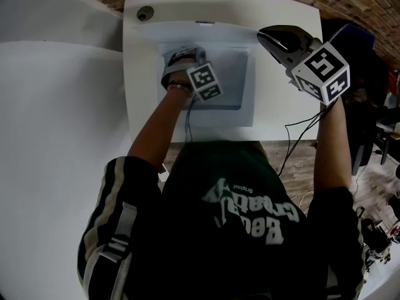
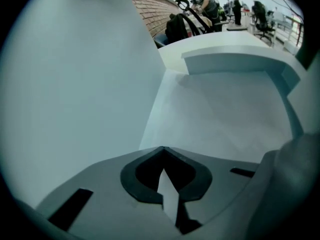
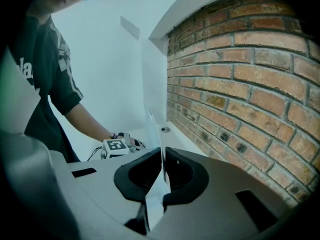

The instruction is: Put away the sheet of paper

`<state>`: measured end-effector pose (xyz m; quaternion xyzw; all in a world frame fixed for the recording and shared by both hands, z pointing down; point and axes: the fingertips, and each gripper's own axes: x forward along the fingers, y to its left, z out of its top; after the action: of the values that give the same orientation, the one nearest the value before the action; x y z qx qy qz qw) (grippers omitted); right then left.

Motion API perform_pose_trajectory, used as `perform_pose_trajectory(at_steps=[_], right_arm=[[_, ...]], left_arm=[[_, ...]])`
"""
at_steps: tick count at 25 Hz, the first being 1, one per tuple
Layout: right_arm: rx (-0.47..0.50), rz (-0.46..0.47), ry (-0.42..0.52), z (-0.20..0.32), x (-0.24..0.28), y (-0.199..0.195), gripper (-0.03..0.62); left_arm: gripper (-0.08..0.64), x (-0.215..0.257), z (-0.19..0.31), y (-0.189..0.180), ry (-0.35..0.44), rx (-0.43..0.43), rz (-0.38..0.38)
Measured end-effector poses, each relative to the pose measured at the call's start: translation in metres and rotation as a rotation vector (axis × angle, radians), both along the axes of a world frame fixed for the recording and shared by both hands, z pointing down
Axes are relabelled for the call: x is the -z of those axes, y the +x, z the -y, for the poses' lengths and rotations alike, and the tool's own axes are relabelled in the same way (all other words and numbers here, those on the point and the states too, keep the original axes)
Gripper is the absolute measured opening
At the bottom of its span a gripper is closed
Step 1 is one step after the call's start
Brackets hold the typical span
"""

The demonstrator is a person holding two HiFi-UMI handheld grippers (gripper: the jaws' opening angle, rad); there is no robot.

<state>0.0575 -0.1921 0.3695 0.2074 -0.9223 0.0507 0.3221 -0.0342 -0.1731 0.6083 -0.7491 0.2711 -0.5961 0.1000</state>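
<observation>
The sheet of paper point(image 3: 154, 126) stands edge-on between the jaws of my right gripper point(image 3: 162, 150), which is shut on it. That right gripper point(image 1: 263, 33) is held up over the right rim of a sunken compartment point(image 1: 234, 74) in a white cabinet. My left gripper point(image 1: 179, 60) is down inside that compartment at its left side. In the left gripper view the left gripper point(image 2: 163, 150) has its jaws together, over the pale compartment floor point(image 2: 225, 114). A white sliver shows in the slit between them; I cannot tell what it is.
The white cabinet top point(image 1: 281, 105) carries a small round fitting point(image 1: 145, 14) at its back left corner. A brick wall point(image 3: 240, 84) runs close on the right. A black cable point(image 1: 300, 130) hangs off the cabinet's front. People point(image 2: 200, 1) and a dark bag point(image 2: 177, 29) are far behind.
</observation>
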Motion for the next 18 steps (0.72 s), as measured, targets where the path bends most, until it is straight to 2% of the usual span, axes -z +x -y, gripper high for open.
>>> perform_pose_trajectory(at_steps=[4,18], right_arm=[[-0.008,-0.003,0.004,0.002,0.001,0.0,0.006],[-0.015,-0.012,0.009,-0.002,0.003,0.0,0.006]], left_arm=[[0.002,-0.004,-0.008,0.001,-0.053,-0.003,-0.013],[0.001,-0.005,-0.039,0.002,-0.156,-0.004,-0.025]])
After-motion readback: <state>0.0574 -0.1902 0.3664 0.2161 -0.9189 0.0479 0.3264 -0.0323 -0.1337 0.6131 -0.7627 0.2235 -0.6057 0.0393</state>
